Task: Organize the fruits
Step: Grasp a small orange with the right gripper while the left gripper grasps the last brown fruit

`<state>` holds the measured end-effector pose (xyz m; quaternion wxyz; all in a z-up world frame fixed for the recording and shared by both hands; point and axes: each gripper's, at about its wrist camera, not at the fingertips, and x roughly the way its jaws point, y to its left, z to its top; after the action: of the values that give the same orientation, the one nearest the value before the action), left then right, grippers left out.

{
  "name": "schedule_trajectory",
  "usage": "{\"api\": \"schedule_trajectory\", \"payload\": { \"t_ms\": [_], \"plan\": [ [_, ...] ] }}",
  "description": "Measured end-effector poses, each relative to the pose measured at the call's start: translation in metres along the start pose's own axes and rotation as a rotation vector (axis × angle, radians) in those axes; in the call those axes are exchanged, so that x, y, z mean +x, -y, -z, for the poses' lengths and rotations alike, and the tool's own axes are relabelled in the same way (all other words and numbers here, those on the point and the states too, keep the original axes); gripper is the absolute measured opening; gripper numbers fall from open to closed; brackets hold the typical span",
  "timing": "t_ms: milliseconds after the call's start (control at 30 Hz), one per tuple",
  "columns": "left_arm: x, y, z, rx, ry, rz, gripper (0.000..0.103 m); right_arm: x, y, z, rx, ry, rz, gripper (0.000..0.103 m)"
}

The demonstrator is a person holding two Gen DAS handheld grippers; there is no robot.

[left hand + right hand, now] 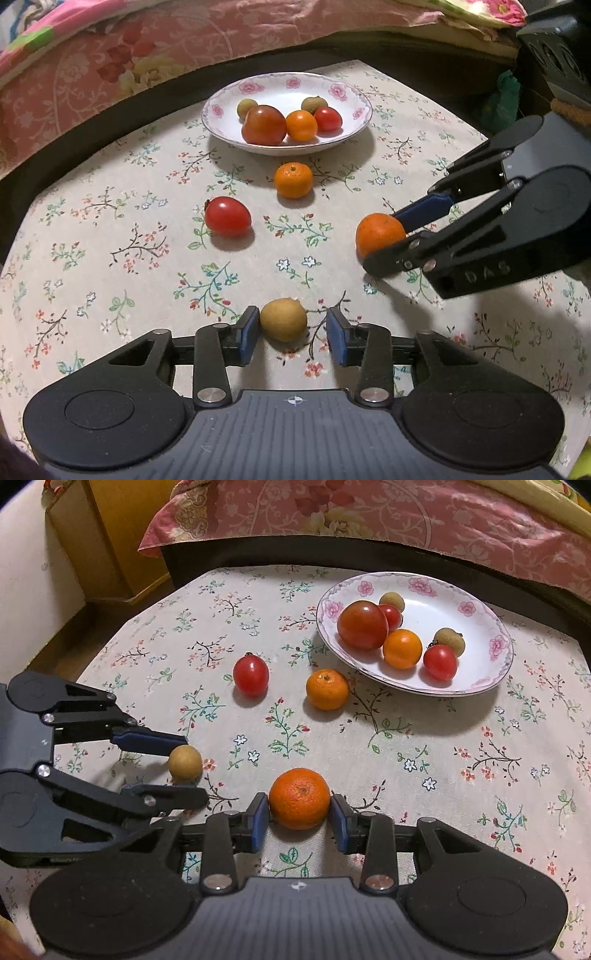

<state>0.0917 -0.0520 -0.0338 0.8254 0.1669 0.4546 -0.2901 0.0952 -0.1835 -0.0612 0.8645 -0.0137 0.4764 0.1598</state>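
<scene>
1. Tan-skinned small fruit (283, 319) is sitting between the blue pads of the left gripper (291, 330) in the left wrist view, on the tablecloth (110, 229), well short of the plate (229, 92) w/ pink flowers. One pad is touching it, the other is standing just off, so the jaws are only partly closed, nothing held yet. Between it & the plate: a red tomato (228, 216) and a small orange (293, 180), the orange lying just beside the plate rim.

2. In the right wrist view, the right gripper (299, 816) is straddling a bigger orange (299, 798), pads at or nearly at both sides, fruit resting on the cloth; can't tell if it's squeezing. The plate is lying up & to the right, already carrying several fruits.

3. Step, as I judge it: both grippers are closing for a pick. Next move needs a gentle firm pinch on each, lift clear, then carry over the loose fruit to bare spots on the plate w/o knocking the pile.
</scene>
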Motion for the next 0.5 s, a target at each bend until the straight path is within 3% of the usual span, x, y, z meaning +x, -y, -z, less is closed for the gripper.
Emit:
{"api": "schedule_trajectory", "payload": {
  "t_ms": [100, 500],
  "plan": [
    [0.0008, -0.0010, 0.0011, -0.003, -0.001, 0.001, 0.052, 0.0003, 0.0000, -0.0001, 0.001, 0.004, -0.003, 0.041],
    [0.0009, -0.0058, 0.0011, -0.032, -0.002, 0.004, 0.052, 0.0015, -0.0009, -0.0007, -0.006, 0.006, -0.004, 0.041]
  ]
}}
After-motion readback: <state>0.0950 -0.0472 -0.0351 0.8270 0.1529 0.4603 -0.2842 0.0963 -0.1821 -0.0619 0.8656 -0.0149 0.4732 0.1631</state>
